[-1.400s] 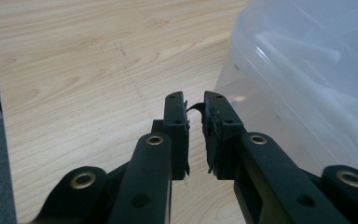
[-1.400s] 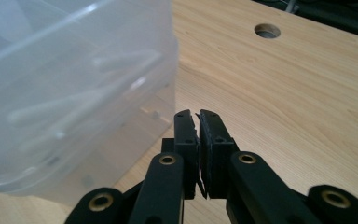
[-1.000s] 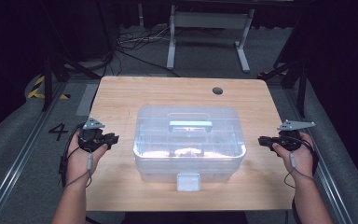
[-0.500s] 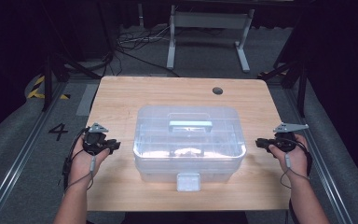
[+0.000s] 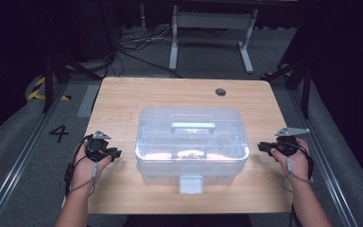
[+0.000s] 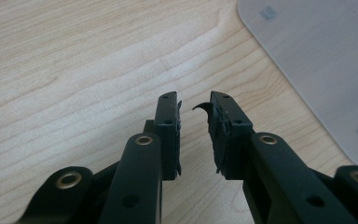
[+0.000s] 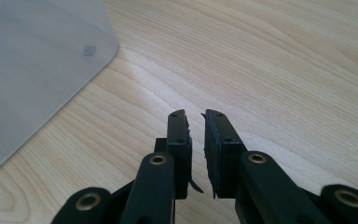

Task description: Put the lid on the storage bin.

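Your left gripper [image 5: 115, 153] and right gripper [image 5: 261, 146], jaws slightly parted and empty, could shove the plastic box [image 5: 190, 142] sideways.

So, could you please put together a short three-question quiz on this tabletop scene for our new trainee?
1. True or false: the left gripper is clamped on the clear plastic box.
2. Where does the white latch sit on the box? A) the side nearest the person B) the far side C) on top of the lid
3. What lies between the pads of the right gripper?

Key
1. False. It stands beside the box's left end, apart from it, jaws slightly parted over the wooden table.
2. A.
3. Nothing; a narrow gap with bare table beyond it.
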